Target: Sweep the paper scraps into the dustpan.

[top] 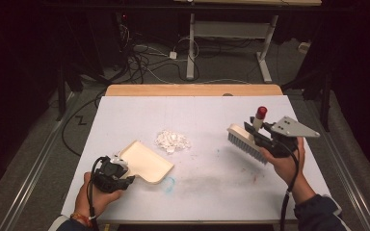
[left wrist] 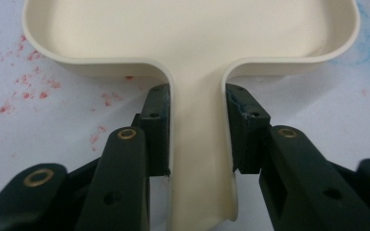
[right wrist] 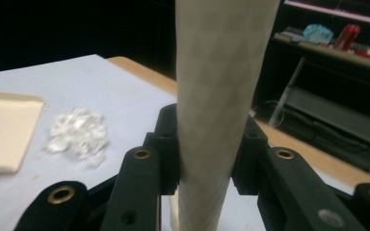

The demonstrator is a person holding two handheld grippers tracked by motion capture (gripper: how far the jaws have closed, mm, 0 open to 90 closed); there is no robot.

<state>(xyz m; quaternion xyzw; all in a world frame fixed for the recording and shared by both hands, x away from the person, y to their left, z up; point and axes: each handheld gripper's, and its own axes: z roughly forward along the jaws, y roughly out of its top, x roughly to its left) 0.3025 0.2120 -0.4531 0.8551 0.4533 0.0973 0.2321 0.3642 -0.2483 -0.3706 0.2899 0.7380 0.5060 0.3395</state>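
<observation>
Both tools are already gripped: the left gripper (top: 120,174) is clamped on the handle of the cream dustpan (top: 147,160), which lies flat on the table (top: 125,110) beside the white scraps (top: 172,141), and the right gripper (top: 261,136) is closed on the brush (top: 246,143) handle, held above the table to the right. I judge the sweeping is about to start; next the brush must come down behind the scraps and push them toward the pan's open edge.

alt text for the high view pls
On a white table, the left tongs grip a cream dustpan by its handle and the right tongs hold a brush; a pile of white scraps lies between them.
</observation>
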